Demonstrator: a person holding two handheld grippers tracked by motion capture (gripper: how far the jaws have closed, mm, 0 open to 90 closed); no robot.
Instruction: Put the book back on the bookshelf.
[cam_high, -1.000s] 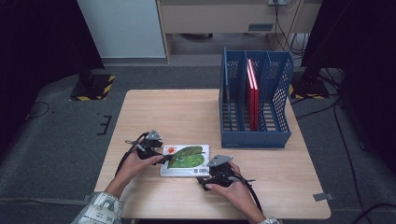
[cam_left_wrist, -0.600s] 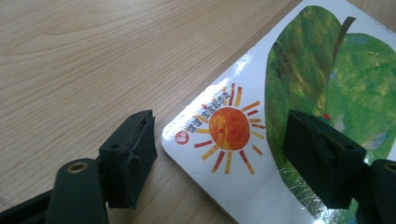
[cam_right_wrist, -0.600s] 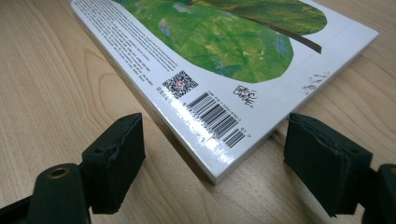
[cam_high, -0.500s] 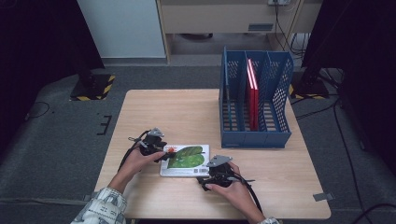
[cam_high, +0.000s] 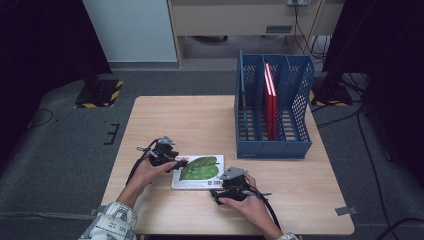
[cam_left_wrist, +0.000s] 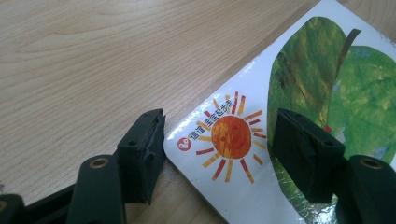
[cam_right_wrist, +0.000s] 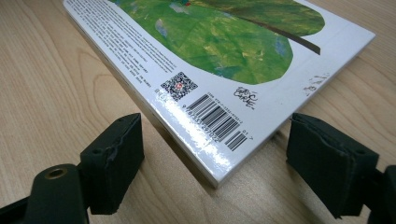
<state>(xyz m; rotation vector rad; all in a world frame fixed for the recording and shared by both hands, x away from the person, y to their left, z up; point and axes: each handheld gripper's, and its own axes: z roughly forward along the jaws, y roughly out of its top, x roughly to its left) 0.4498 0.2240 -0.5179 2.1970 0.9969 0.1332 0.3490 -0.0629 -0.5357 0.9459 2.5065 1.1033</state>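
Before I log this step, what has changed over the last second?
The left gripper has just been closing its jaws around the corner of the book; one jaw sits off the edge, the other over the cover, and they do not yet pinch it. The right gripper stays open at the barcode corner. The book, the blue file rack and the red books have not moved.

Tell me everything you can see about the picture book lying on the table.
The picture book is a thin, glossy white hardback lying flat on the wooden table, near its front edge. The upturned cover shows a large green leaf, an orange sun with small print at one corner, and a QR code, barcode and signature at another. The left hand-held gripper straddles the sun corner, its jaws having just been closing, with the pads not yet pressing. The right hand-held gripper stands open around the barcode corner.
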